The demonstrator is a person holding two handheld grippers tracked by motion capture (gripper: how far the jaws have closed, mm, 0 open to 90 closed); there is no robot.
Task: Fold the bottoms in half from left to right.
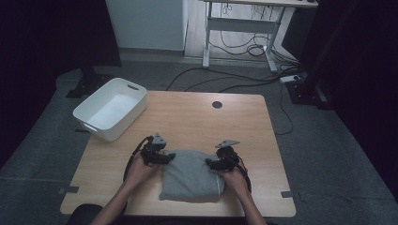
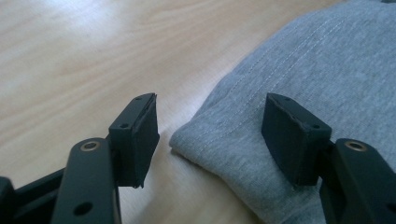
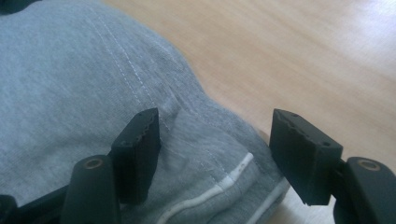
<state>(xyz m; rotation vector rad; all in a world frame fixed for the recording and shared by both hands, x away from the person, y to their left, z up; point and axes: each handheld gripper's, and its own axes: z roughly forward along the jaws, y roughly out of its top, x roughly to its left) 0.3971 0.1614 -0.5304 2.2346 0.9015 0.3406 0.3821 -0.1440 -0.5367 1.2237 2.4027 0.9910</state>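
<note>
A folded grey garment [image 1: 190,176] lies on the wooden table [image 1: 197,117] near its front edge. My left gripper [image 1: 171,155] rests at the garment's far left corner, held by a hand. In the left gripper view the left gripper [image 2: 212,116] stands open astride that corner of the garment [image 2: 317,60], one jaw over bare wood, the other over the fabric. My right gripper [image 1: 208,164] sits at the far right corner. In the right gripper view the right gripper [image 3: 217,135] is open, with the garment's [image 3: 70,70] stitched edge and a white stripe [image 3: 210,193] between its jaws.
A white plastic bin [image 1: 111,108] stands at the table's far left corner, overhanging the edge. A dark round hole [image 1: 217,104] marks the table's far edge. Cables [image 1: 244,82] and a desk frame [image 1: 239,26] lie on the floor beyond.
</note>
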